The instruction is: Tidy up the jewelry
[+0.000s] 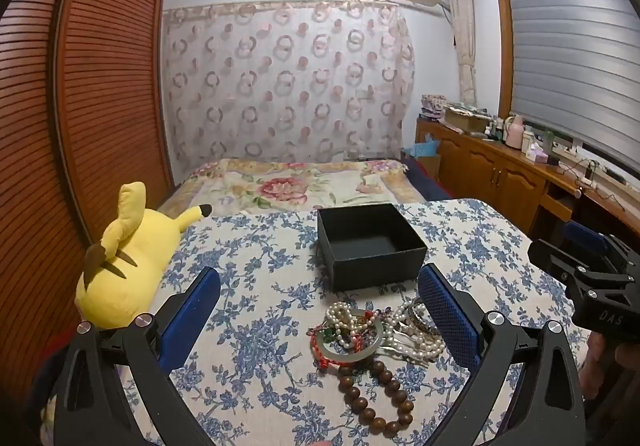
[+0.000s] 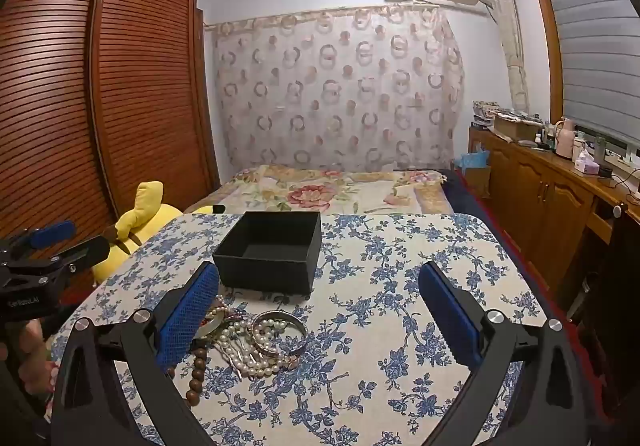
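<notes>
Both pairs of blue-padded fingers stood wide apart and held nothing: the left gripper (image 1: 319, 310) hung over the tangled heap of pearl strands, bangles and brown wooden beads (image 1: 374, 342), seemingly poised to pick; the right gripper (image 2: 319, 310) hung beside it. Heap lay near on the blue-floral tablecloth (image 2: 400, 326). Just beyond, apart from it, the open black square box (image 1: 370, 246) sat empty, evidently the receptacle. A yellow plush toy (image 1: 128, 266) lay at the far left edge.

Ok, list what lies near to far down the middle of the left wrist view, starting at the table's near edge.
Brown wooden bead bracelet → tangled pile of pearl strands and bangles → empty black box → floral bedspread → patterned curtain.
</notes>
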Action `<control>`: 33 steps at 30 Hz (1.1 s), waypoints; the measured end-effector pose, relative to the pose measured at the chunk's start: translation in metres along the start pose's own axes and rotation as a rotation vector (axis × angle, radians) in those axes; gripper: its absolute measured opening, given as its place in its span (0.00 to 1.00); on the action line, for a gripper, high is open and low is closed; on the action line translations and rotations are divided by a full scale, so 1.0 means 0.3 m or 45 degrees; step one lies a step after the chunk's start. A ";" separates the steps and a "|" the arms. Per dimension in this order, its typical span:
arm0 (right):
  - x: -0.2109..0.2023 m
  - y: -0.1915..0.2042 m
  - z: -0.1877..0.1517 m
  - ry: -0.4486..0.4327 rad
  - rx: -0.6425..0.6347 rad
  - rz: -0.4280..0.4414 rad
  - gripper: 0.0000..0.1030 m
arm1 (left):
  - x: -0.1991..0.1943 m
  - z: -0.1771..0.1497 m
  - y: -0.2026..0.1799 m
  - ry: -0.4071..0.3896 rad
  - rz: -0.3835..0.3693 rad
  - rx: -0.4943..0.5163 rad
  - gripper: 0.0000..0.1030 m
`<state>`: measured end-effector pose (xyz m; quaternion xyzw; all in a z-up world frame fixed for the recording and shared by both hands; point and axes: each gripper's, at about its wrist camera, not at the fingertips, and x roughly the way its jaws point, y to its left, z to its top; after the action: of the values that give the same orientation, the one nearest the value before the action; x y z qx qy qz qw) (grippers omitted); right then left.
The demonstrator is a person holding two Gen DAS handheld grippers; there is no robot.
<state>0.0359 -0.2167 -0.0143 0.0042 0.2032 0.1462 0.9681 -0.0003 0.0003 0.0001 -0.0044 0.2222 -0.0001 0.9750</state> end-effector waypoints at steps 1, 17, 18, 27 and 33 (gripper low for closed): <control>0.000 -0.001 0.000 -0.001 0.001 0.000 0.98 | 0.000 0.000 0.000 0.000 0.003 0.001 0.93; 0.004 -0.001 -0.004 0.003 -0.005 -0.002 0.98 | -0.001 0.000 -0.001 0.006 -0.007 0.008 0.93; 0.004 -0.002 -0.004 0.003 -0.005 -0.001 0.98 | -0.001 0.000 -0.001 0.007 -0.007 0.009 0.93; 0.005 -0.001 -0.003 0.005 -0.003 -0.002 0.98 | -0.009 -0.005 -0.002 0.009 -0.011 0.006 0.93; 0.003 0.000 -0.003 0.005 -0.003 -0.001 0.98 | -0.009 -0.005 -0.004 0.009 -0.010 0.009 0.93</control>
<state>0.0363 -0.2165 -0.0156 0.0029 0.2051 0.1462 0.9678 -0.0034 -0.0009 0.0001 -0.0019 0.2258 -0.0047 0.9742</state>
